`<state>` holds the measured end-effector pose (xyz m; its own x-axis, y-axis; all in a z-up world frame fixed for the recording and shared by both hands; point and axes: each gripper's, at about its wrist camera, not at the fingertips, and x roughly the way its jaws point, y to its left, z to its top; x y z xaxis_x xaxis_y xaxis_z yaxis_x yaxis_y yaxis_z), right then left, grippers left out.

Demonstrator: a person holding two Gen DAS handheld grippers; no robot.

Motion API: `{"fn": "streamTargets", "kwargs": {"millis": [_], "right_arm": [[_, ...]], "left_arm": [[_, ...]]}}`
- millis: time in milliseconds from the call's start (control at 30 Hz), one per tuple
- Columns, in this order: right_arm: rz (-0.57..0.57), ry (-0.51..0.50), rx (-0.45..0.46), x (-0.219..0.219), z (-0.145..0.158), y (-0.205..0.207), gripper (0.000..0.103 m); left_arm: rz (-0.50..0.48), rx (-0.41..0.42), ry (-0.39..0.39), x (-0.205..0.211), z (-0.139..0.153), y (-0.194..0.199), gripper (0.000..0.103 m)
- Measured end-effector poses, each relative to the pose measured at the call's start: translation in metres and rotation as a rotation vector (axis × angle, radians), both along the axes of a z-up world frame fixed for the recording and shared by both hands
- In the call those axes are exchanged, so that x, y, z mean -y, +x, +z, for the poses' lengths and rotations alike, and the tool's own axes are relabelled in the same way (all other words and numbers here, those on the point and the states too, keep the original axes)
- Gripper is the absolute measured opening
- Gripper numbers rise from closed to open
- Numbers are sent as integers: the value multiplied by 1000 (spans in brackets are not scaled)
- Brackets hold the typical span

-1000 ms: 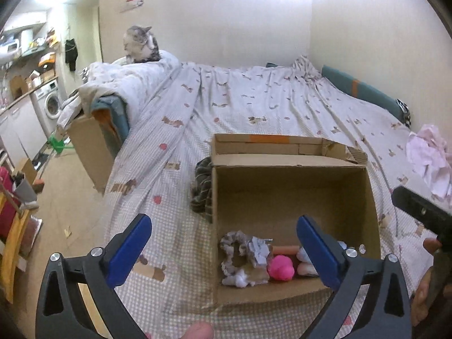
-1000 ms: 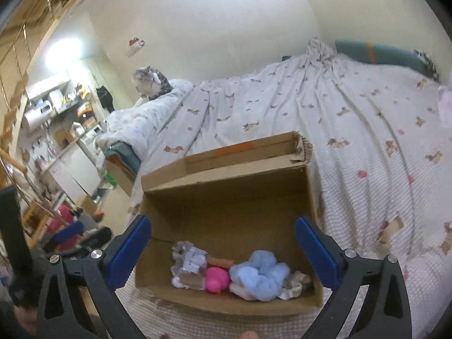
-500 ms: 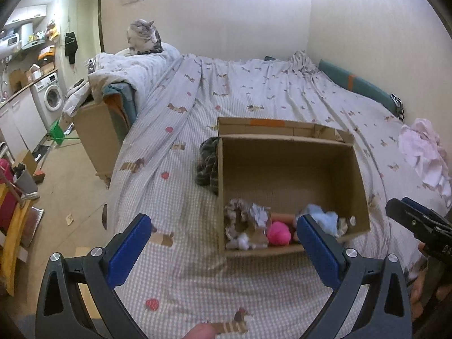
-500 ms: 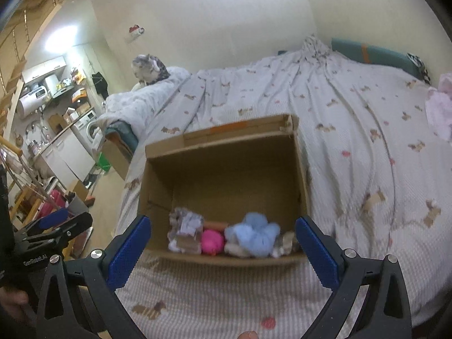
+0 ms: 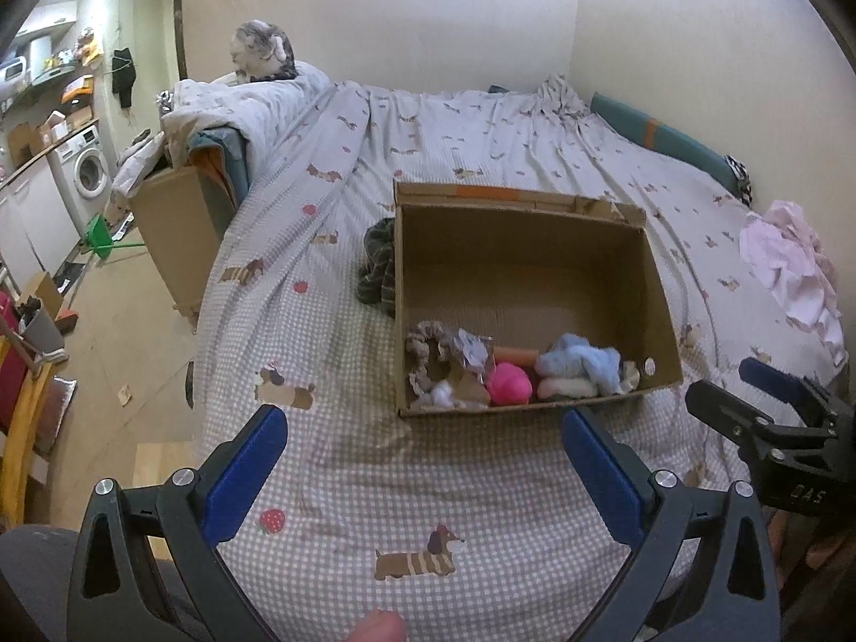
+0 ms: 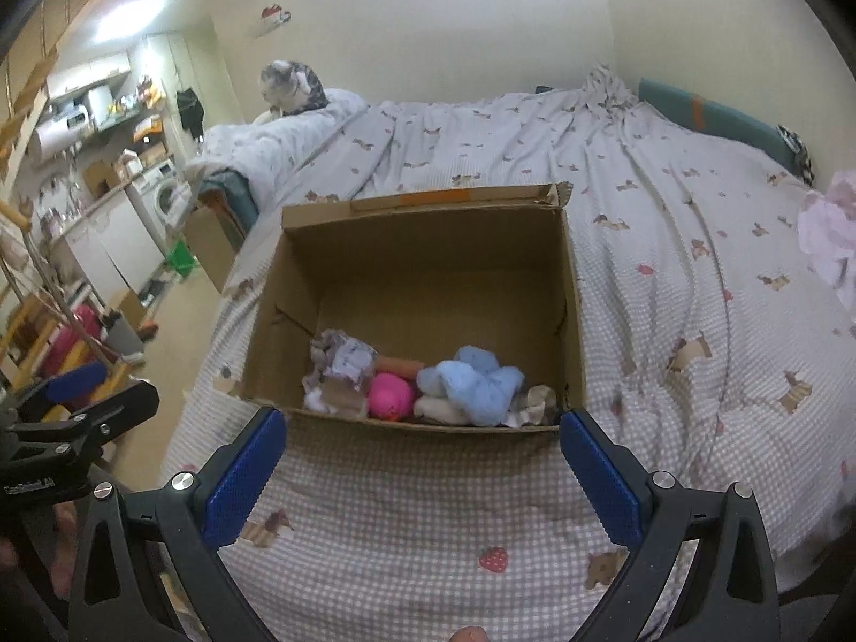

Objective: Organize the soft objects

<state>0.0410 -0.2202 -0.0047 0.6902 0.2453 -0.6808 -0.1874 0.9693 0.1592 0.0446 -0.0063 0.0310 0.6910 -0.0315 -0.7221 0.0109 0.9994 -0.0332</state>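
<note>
Bed [image 5: 481, 123] with cardboard box [image 5: 660, 289], clothes [image 5: 792, 267]

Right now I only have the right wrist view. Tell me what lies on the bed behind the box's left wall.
Observer: A dark striped cloth lies bunched on the bed, against the outside of the box's left wall.
Operator: Now describe the box's near left corner. I see only crumpled wrapping there.
Observer: A grey braided ring lies by the left wall, left of the pink ball.
Operator: Check the pink cloth cut off at my right edge.
Observer: The pink cloth is a loose heap on the bed, well apart from the box on its right.
</note>
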Motion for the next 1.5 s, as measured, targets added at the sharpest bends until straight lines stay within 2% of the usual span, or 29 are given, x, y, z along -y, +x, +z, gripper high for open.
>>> {"fn": "streamTargets", "kwargs": {"millis": [133,367,533,1067,1500], "right_arm": [[-12,-15,-27,2,-8,4,103],[-52,5,-41,8,-11,8,103],[-57,5,-47,9,-12,10,103],[-74,34,-24,12,-8,9,103],[-98,46,-5,17,-4,8,103]], "left_arm": [[-8,-12,17,3,-7,4,102],[3,-43,-13,2,-16,13,102],[5,-29,-34,0,-10,11,102],[51,-17,-75,-9,-4,13,102],[61,-28,-74,-12,-6,14,102]]}}
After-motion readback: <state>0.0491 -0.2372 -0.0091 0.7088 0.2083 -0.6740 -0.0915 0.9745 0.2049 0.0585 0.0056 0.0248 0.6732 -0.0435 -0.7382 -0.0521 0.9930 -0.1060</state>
